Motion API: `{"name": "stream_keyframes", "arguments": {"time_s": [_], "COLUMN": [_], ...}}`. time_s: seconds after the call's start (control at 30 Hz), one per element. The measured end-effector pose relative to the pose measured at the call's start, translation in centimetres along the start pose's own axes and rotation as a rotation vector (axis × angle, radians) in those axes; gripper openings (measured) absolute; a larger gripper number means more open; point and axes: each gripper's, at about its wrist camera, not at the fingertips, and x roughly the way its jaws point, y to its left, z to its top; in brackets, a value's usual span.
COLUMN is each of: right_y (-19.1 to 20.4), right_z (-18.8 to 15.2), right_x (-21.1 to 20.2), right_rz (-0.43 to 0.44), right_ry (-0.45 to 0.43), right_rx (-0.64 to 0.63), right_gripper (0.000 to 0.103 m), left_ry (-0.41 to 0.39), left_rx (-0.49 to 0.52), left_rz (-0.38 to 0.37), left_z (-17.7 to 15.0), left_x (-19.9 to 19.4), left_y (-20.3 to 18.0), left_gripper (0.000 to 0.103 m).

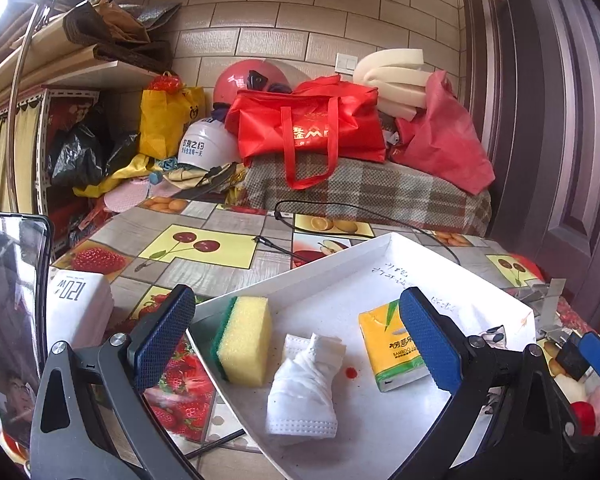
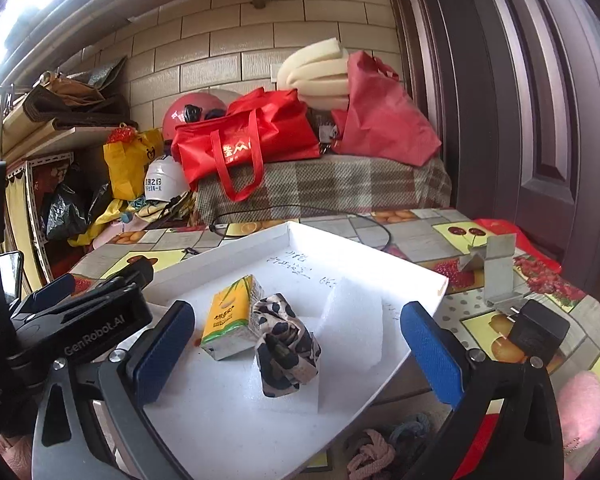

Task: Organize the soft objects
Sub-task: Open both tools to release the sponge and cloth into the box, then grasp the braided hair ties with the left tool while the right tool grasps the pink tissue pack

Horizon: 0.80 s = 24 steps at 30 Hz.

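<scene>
Tongs of both hands stood open and empty: left gripper [image 1: 296,340] and right gripper [image 2: 298,350] above the white tray [image 1: 340,256]. Inside the tray lay the sponge [image 1: 244,344], folded mask [image 1: 304,392], tissue pack [image 1: 388,344] and leopard cloth [image 2: 286,348].

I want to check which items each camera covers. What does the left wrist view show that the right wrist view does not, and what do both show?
Only the left wrist view shows the yellow-green sponge and the crumpled white face mask in the white tray, with the open left gripper over them. Only the right wrist view shows the leopard-print cloth, the white foam block and the open right gripper. Both show the tray, the yellow tissue pack and the red bag behind the table.
</scene>
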Motion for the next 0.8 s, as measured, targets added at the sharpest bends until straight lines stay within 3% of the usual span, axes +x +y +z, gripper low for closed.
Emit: {"name": "stream_keyframes", "arguments": {"time_s": [0.1,0.43,0.6,0.7,0.8], "right_y": [0.6,-1.2,-6.3,-10.9,-15.0], "right_z": [-0.4,-1.8,-2.3,-2.6,-3.2], "right_x": [-1.7,-6.6,-8.8,-9.6,-10.0], "right_rz": [-0.038,0.039,-0.002,-0.056,0.033], "right_ry": [-0.021,-0.052,-0.034,0.009,0.119], "right_rx": [-0.037,-0.048,0.008,0.041,0.07], "right_gripper": [0.103,0.103,0.103,0.103,0.103], "left_ry": [-0.002,-0.003,-0.002,0.034,0.142], "left_rx": [0.033,0.063,0.155,0.221,0.299], "left_rz": [-0.016,-0.103,-0.212,-0.336,-0.502], "left_z": [-0.1,-1.4,-2.5,-3.1,-3.9], "left_x": [-0.6,-4.7,-7.4,-8.3,-8.6], "left_y": [-0.4,-0.2,-2.2,-4.2,-6.8], "left_gripper": [0.103,0.103,0.103,0.103,0.103]}}
